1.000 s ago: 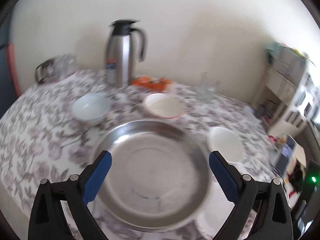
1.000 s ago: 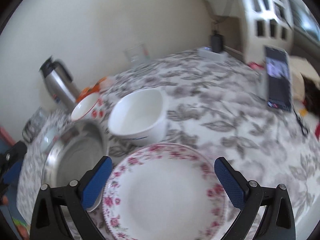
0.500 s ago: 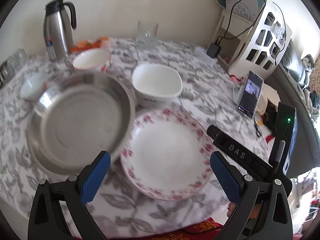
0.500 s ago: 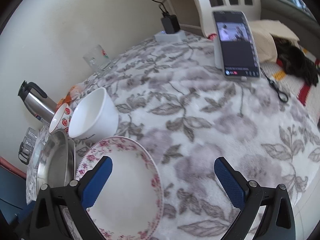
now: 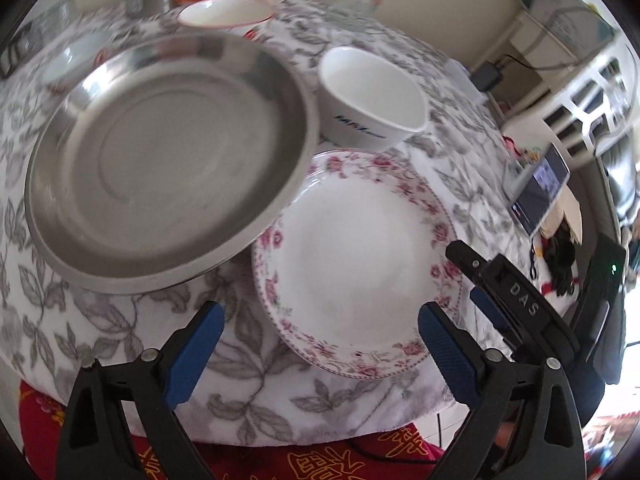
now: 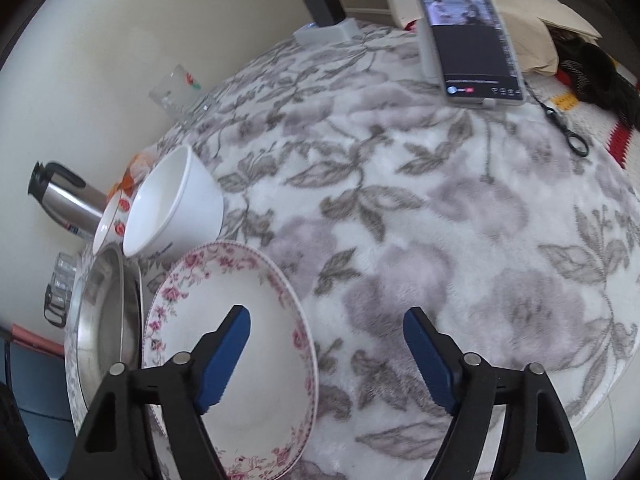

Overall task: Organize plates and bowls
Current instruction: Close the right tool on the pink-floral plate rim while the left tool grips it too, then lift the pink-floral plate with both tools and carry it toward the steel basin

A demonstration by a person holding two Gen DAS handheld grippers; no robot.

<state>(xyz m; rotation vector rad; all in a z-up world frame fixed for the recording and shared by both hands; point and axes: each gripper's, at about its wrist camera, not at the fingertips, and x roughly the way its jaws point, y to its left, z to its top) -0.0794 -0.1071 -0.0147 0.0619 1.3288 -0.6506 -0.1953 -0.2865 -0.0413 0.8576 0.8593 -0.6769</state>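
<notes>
A white plate with a pink flower rim point(image 5: 356, 256) point(image 6: 236, 340) lies at the table's near edge. A large steel dish point(image 5: 168, 156) point(image 6: 106, 320) lies left of it, its rim over the plate's edge. A plain white bowl point(image 5: 374, 96) point(image 6: 172, 208) stands behind the plate, and a red-flowered bowl point(image 5: 224, 14) point(image 6: 114, 220) further back. My left gripper point(image 5: 320, 344) is open and empty above the plate's near edge. My right gripper point(image 6: 326, 344) is open and empty, its jaws either side of the plate's right rim; it also shows in the left wrist view point(image 5: 486, 280).
A steel thermos point(image 6: 64, 200), a drinking glass point(image 6: 180, 92) and a small pale bowl point(image 5: 74, 60) stand at the back of the flowered tablecloth point(image 6: 440, 220). A phone on a stand point(image 6: 468, 32) and a charger point(image 6: 324, 4) sit at the far right. A white shelf unit point(image 5: 580, 80) stands beside the table.
Both grippers have come closer to the flowered plate. The right gripper's jaws have narrowed a little and now sit at the plate's right rim. The left view has dropped lower over the plate's near edge.
</notes>
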